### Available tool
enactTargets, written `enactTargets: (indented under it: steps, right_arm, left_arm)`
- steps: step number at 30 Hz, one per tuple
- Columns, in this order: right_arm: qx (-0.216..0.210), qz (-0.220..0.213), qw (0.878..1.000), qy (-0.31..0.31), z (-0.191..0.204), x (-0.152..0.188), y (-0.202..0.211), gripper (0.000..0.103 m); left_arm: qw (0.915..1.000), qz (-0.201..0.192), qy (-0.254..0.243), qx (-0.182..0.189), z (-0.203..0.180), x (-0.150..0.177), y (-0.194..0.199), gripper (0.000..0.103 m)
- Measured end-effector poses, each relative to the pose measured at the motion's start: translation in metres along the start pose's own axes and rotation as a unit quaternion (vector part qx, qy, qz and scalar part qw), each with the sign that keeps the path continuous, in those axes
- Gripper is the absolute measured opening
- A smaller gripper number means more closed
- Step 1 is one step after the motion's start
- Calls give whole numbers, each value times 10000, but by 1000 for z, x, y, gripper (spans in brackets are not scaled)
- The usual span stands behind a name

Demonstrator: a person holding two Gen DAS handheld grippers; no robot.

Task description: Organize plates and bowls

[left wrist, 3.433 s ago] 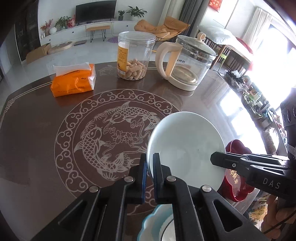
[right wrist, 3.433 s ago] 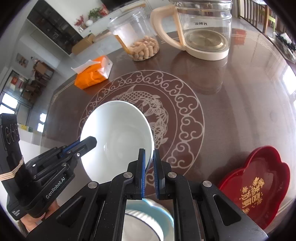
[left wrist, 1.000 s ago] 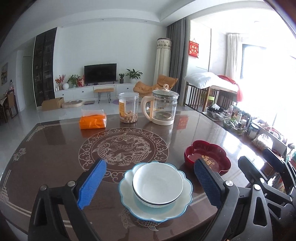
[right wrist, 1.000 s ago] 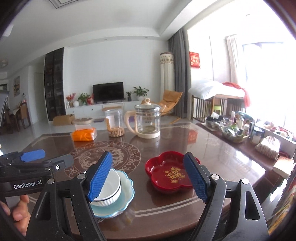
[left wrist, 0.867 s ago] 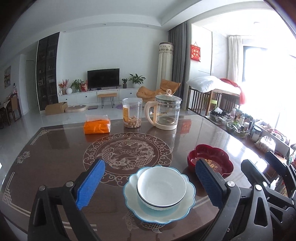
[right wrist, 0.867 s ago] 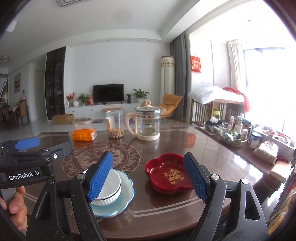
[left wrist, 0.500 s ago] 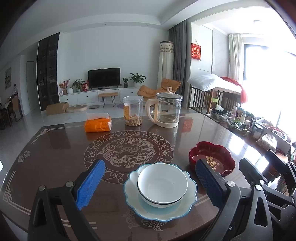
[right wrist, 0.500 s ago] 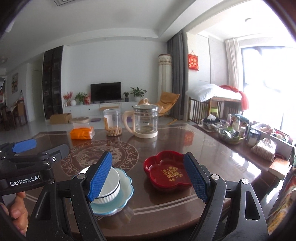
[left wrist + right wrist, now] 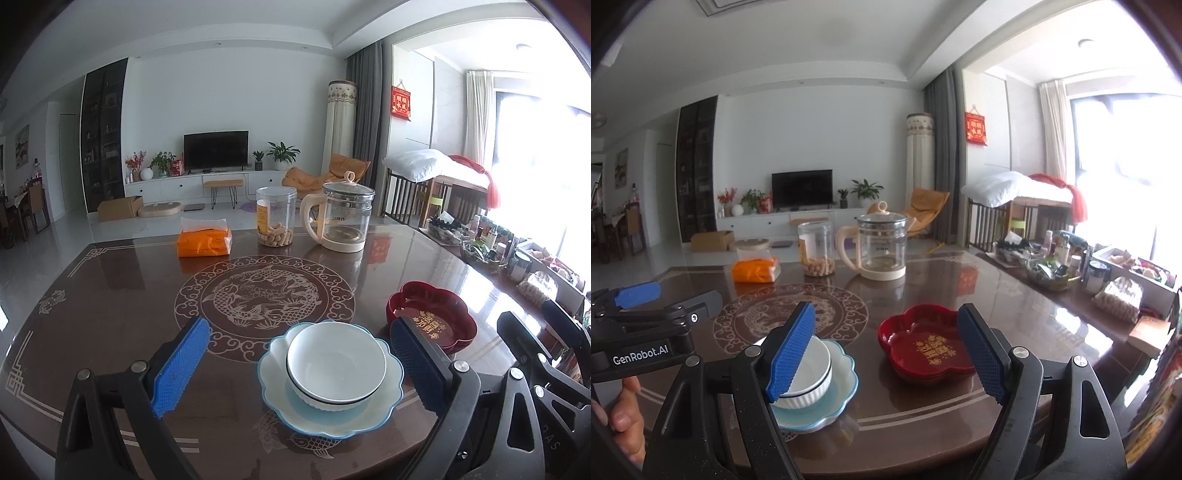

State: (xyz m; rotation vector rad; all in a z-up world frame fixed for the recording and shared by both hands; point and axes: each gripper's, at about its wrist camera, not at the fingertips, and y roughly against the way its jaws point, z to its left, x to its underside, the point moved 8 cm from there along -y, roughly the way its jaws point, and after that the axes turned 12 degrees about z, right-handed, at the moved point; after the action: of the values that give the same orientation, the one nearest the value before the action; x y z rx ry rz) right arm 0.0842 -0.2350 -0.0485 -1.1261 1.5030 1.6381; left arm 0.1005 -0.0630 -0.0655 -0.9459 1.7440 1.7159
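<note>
1. The left gripper (image 9: pixel 297 363) stands wide open with nothing between its blue-padded fingers (image 9: pixel 179 365); it hangs above the near edge of the dark brown polished surface (image 9: pixel 110 306) with its pale inlaid fish medallion.
2. The left wrist view looks straight down into the round white ceramic bowl (image 9: pixel 336 365), which sits upright inside the pale blue scalloped plate (image 9: pixel 328 417). The whole rim of both shows here.
3. The right gripper (image 9: pixel 886 356) is likewise spread wide and holds nothing.
4. In the right wrist view the same bowl (image 9: pixel 810 373) and plate (image 9: pixel 838 384) appear from the side, partly hidden behind the left-hand finger of that gripper, with the bowl's ribbed outer wall visible.
5. The dark red flower-shaped lacquer dish (image 9: pixel 927 347) with gold characters lies just beside the plate, apart from it. The right wrist view shows it whole; in the left wrist view its near edge is cut off by a finger.
6. Only the right wrist view shows the person's hand (image 9: pixel 622 417) gripping the left gripper's body.
7. Far across the surface stand an orange tissue pack (image 9: pixel 204 240), a clear plastic jar of peanuts (image 9: pixel 276 216) and a glass kettle with a cream handle (image 9: pixel 341 218).
</note>
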Motion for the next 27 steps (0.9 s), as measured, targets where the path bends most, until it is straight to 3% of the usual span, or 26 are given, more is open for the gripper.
enactTargets:
  steps: [18, 24, 27]
  right_arm:
    - [-96, 105, 9999, 8, 0, 3, -3, 82]
    - [-124, -117, 9995, -282, -22, -1, 2, 82]
    - [-392, 243, 9976, -513, -32, 9, -18, 82]
  left_arm:
    - [9999, 32, 28, -115, 8, 0, 0, 98]
    - [9979, 231, 514, -316, 58, 5, -9, 98]
    - [9942, 629, 818, -301, 90, 16, -27, 98]
